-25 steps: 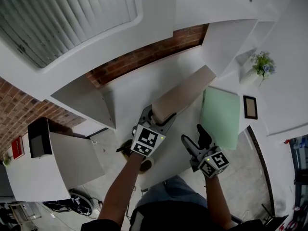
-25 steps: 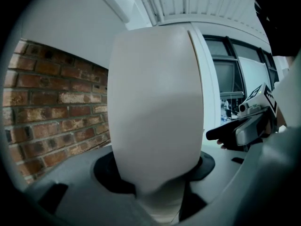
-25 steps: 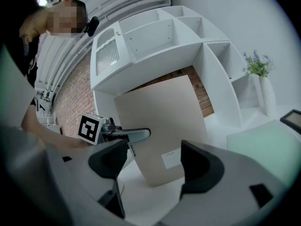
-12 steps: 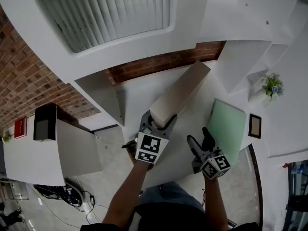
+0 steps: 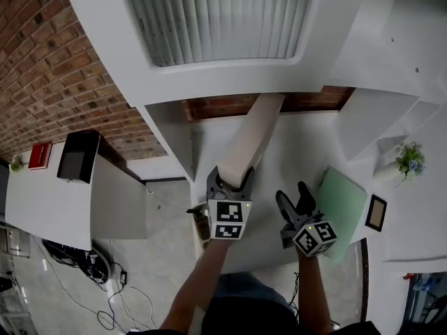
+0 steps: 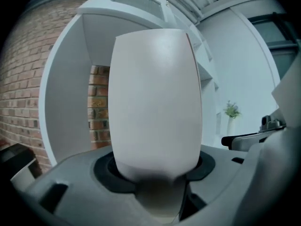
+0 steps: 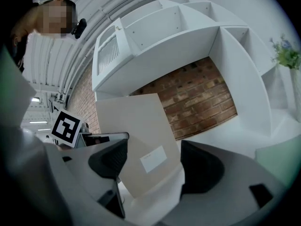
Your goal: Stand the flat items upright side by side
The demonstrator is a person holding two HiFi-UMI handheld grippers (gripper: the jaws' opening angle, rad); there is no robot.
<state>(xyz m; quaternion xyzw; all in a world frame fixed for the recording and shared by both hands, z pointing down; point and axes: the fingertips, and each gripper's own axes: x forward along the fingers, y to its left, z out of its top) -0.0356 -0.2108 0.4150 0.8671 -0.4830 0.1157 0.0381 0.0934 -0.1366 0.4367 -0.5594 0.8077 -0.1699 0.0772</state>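
Beige panel (image 5: 250, 135) has swung from slanting right to pointing straight ahead of the left gripper (image 5: 230, 178), which clamps its near end. Risk: held by one end, it may twist in the jaws or clip the shelf divider (image 5: 174, 138). Left forearm extended, gripper near level. Right gripper (image 5: 293, 194) alongside, jaws spread, empty. Green folder (image 5: 343, 202) lies flat just right of it.

Two flat items: one beige binder (image 5: 250, 138) and one green folder (image 5: 347, 202). Two handheld tools: one left gripper (image 5: 230, 178) and one right gripper (image 5: 294, 197). One potted plant (image 5: 408, 159), one picture frame (image 5: 377, 213), one white shelf unit (image 5: 307, 145).
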